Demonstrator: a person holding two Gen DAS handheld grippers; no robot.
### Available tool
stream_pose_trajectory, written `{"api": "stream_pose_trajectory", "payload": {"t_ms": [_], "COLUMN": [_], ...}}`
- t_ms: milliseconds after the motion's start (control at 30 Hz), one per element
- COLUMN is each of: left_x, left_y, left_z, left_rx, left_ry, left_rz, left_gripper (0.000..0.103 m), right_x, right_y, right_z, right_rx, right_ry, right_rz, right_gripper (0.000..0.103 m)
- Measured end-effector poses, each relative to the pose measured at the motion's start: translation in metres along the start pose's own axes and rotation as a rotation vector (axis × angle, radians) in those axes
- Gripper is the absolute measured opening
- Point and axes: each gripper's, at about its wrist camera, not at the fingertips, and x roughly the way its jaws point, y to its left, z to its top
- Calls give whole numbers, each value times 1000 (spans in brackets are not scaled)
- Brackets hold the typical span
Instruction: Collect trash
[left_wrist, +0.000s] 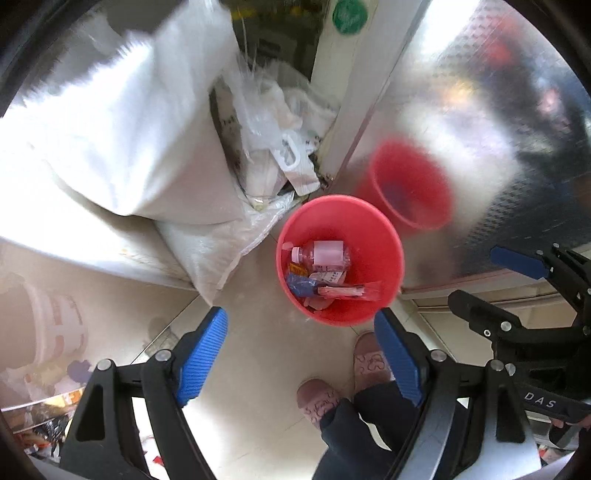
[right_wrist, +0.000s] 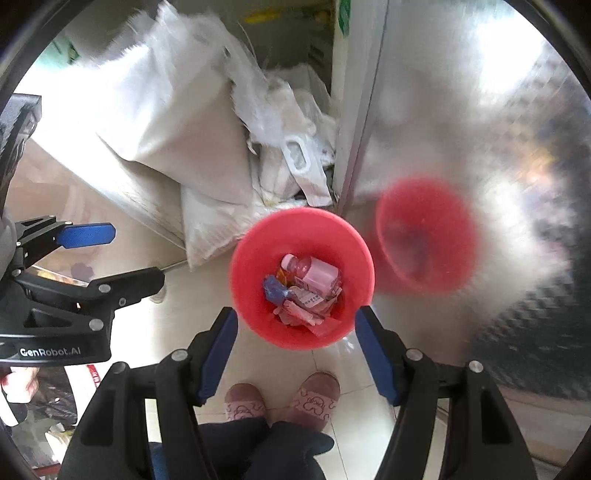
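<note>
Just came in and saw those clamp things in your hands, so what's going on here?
A person is collecting trash with a claw in each hand. Both the left claw and the right claw hang open and empty above a red bin on the tiled floor, beside a shiny metal panel. In the bin lie a clear plastic bottle, a blue wrapper and other scraps. White sacks are piled to the left.

left tongs (left_wrist: 301, 354) spread wide, pointing down; right tongs (right_wrist: 295, 354) alongside, likewise spread, nothing held.

white sacks (left_wrist: 122, 122) | metal panel (left_wrist: 498, 110) | pink slippers (right_wrist: 317, 398) | tiled floor (left_wrist: 258, 350)
</note>
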Motion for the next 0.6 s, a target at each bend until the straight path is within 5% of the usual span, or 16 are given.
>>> {"api": "stream_pose_trajectory", "payload": {"t_ms": [600], "left_x": [-244], "left_y": [-46], "left_z": [24], "left_rx": [24], "left_ry": [-162], "left_rz": [18], "left_gripper": [82], "right_x": [-245], "right_y": [20], "right_z": [28], "right_rx": [40], "right_ry": [-200], "right_rz": [-58], "right_gripper": [71]}}
